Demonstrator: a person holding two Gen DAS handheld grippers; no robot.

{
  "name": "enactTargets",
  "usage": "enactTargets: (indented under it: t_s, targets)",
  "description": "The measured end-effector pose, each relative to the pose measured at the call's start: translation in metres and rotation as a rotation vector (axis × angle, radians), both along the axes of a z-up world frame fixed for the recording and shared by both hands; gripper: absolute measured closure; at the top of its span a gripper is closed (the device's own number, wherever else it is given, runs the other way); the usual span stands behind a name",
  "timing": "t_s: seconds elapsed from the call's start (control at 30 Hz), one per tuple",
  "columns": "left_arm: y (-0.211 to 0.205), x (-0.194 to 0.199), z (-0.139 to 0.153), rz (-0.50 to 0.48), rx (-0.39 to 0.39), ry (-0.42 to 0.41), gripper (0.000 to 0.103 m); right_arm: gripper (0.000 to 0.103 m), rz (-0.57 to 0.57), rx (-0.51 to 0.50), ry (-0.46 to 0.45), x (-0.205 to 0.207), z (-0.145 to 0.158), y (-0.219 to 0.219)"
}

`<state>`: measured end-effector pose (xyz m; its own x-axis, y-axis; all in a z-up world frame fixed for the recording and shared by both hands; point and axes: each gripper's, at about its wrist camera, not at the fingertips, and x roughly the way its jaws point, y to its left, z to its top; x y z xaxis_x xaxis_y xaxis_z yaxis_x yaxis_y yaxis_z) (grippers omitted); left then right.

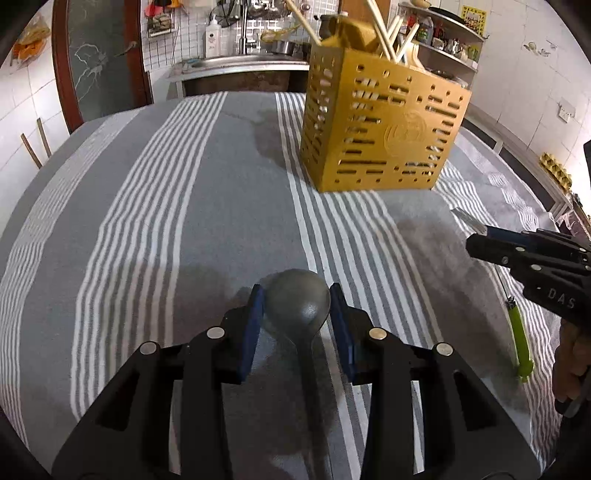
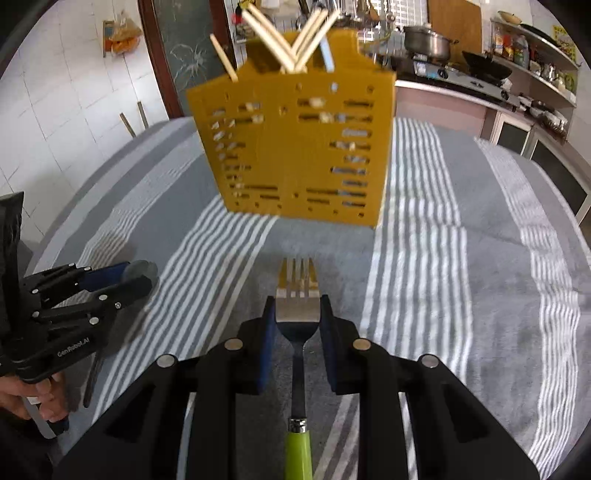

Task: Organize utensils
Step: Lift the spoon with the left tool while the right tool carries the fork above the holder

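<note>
**Two grippers, each closed on a utensil, in front of the yellow holder**

Left wrist view. The left gripper (image 1: pixel 295 314) pinches the bowl of a dark spoon (image 1: pixel 297 297) between its blue pads (image 1: pixel 255 328); the spoon's handle runs back beneath the gripper body. The yellow utensil holder (image 1: pixel 380 133) stands upright on the striped cloth (image 1: pixel 166 184), well apart from the spoon, with chopsticks (image 1: pixel 388 33) already standing in it. At the right edge the right gripper (image 1: pixel 476 236) carries a fork whose green handle (image 1: pixel 519 339) trails down toward the cloth. Risk: a grip on a rounded bowl gives little flat contact, so the spoon may pivot or slip out when tilted over the holder.

Right wrist view. The right gripper (image 2: pixel 297 310) has its jaws closed on the head of the fork (image 2: pixel 297 295), tines pointing toward the holder (image 2: pixel 291 147). The left gripper (image 2: pixel 136 275) and a hand (image 2: pixel 33 395) appear at lower left. Risk: the long handle hanging behind the pads may swing, and the crossed chopsticks (image 2: pixel 295 40) crowd the opening, so an entering utensil could strike them or tip the holder.

Hard to make out. The holder is motion-blurred in this view; its inner compartments are hidden in both views. Whether the fork's handle tip touches the cloth cannot be told. Both utensil handles are partly cut off by the gripper bodies.
</note>
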<state>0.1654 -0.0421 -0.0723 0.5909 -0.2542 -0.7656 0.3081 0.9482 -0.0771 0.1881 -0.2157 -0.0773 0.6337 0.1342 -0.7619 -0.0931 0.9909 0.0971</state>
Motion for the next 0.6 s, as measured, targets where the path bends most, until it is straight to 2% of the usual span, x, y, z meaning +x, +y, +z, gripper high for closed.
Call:
enactTargets:
  t_s: [0.37, 0.6]
  targets:
    - [0.005, -0.02, 0.026, 0.002, -0.023, -0.078, 0.068, 0.08, -0.018, 0.018, -0.129, -0.03, 0.037, -0.018]
    - [0.013, -0.042, 0.043, 0.022, -0.063, -0.136, 0.068, 0.08, -0.026, 0.016, -0.2, -0.053, 0.053, -0.02]
